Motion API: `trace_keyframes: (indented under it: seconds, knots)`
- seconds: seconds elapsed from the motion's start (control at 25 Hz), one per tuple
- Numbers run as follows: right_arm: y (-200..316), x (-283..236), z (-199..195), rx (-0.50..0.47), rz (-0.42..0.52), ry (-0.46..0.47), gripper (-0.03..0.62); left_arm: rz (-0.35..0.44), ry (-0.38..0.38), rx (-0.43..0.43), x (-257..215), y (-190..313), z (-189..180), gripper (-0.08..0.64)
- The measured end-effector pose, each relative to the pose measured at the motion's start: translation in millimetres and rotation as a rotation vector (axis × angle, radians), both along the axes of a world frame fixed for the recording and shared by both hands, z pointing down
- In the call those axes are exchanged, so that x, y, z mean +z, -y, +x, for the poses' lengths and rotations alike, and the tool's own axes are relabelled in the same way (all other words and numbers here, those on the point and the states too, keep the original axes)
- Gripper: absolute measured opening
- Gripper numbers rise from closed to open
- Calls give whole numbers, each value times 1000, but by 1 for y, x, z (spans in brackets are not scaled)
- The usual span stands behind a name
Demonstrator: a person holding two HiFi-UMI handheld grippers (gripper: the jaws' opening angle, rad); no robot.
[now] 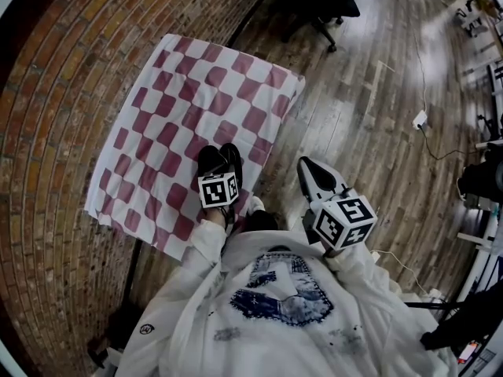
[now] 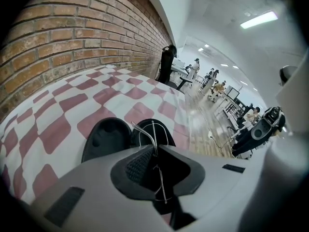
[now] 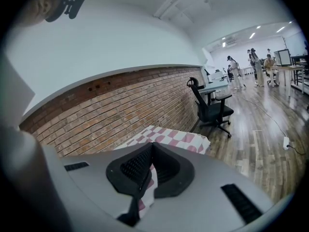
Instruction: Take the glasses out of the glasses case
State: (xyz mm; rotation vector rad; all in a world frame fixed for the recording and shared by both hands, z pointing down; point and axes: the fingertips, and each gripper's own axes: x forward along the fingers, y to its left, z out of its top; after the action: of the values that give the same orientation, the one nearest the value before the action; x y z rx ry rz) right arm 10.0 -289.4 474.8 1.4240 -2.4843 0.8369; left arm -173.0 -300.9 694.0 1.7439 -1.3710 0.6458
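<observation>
A black glasses case (image 1: 211, 160) lies open on the red-and-white checked cloth (image 1: 189, 93), near its front edge. In the left gripper view its two halves (image 2: 106, 137) sit side by side just beyond the jaws. Thin wire-framed glasses (image 2: 153, 134) stick up over the right half. My left gripper (image 2: 154, 151) is shut on their thin frame, and part of the frame runs down between the pads. My right gripper (image 1: 308, 167) hovers off the cloth's right side over the wooden floor. Its jaws (image 3: 151, 146) are shut with nothing between them.
A brick wall (image 2: 72, 37) runs along the far side of the cloth. A black office chair (image 3: 212, 108) stands beyond the cloth's far right corner. A cable with a plug (image 1: 420, 120) lies on the wooden floor. Several people stand far back in the room (image 3: 241, 66).
</observation>
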Motion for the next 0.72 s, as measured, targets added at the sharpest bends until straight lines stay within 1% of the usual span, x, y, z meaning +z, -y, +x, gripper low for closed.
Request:
trace_keyframes:
  seconds: [0.48,0.72]
  knots:
    - [-24,-6,1,-61,16,23,14,139,41,-97,-41,-16,-18,41]
    - [-39,-14,13,-84,30,38,14,208,50,-136,-73,-32,-14,40]
